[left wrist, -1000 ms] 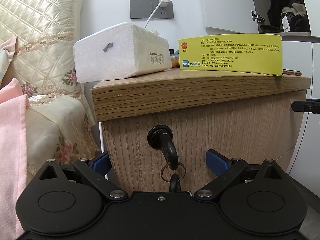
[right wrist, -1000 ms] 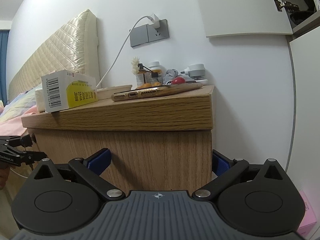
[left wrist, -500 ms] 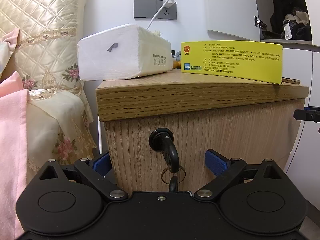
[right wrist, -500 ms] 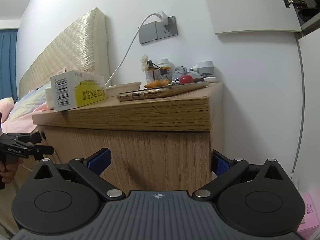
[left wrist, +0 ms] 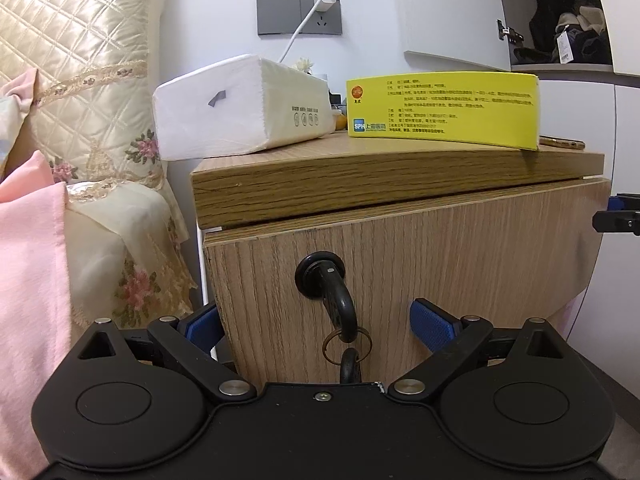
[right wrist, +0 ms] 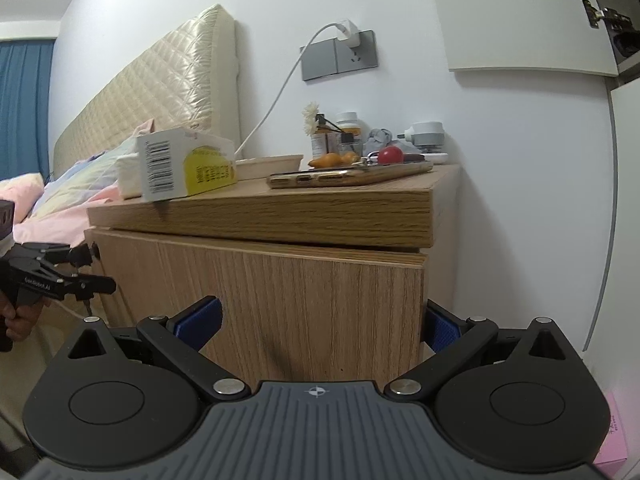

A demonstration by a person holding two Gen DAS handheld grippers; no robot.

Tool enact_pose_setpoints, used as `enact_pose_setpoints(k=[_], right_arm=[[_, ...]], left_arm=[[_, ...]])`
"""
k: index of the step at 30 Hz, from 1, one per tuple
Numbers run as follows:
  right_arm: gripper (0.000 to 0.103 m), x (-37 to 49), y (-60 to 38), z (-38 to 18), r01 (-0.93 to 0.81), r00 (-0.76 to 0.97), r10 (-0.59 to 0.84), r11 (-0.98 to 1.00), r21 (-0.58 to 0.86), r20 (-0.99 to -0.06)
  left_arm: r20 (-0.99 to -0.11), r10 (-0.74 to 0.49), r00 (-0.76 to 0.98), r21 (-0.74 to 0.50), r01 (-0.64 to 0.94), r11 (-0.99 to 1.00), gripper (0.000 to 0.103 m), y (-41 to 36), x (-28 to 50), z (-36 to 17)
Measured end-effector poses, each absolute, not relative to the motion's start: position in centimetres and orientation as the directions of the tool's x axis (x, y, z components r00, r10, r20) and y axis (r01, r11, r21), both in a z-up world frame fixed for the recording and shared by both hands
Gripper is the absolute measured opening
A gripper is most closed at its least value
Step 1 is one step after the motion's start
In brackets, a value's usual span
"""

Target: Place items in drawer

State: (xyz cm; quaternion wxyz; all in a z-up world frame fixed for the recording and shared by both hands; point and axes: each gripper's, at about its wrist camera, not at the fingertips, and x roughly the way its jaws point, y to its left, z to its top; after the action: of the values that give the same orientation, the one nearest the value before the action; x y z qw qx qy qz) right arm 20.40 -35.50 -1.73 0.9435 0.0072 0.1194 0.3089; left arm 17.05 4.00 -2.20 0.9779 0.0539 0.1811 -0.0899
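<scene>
Blue pads: left gripper spread wide, holding nothing, straddling key; right gripper likewise gaping at drawer corner.
Drawer: closed, or nearly; key in lock the only handle.
Box: on top, near front edge. Looks light, stiff card; pinch across short sides.
Phone: beside it, slick, thin, fragile; grip the edges.

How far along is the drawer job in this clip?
Barely begun. Done: nothing is stowed; the yellow box, tissue pack and phone lie on the nightstand top. In hand: nothing; the left gripper sits open, straddling the key in the drawer front, which looks shut, and the right gripper is open. Left: opening the drawer, moving items.
</scene>
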Motion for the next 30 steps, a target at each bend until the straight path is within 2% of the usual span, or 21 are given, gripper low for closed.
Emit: enact_pose_setpoints(k=[18, 24, 30], right_arm=[[0.102, 16.5, -36.1, -1.2, -0.623, 0.745, 0.615, 0.780, 0.060, -0.257], [0.102, 15.2, -36.1, -1.1, -0.630, 0.739, 0.618, 0.775, 0.049, -0.269], [0.102, 13.9, -36.2, -1.0, -0.636, 0.734, 0.619, 0.771, 0.038, -0.280]], left_arm=[[-0.369, -0.163, 0.915, 0.079, 0.206, 0.975, 0.098, 3.6, 13.2, -2.2], [-0.367, -0.161, 0.916, 0.045, 0.190, 0.981, 0.098, 3.4, 11.9, -2.1], [-0.377, -0.158, 0.912, 0.075, 0.200, 0.977, 0.098, 3.1, 10.5, -2.2]])
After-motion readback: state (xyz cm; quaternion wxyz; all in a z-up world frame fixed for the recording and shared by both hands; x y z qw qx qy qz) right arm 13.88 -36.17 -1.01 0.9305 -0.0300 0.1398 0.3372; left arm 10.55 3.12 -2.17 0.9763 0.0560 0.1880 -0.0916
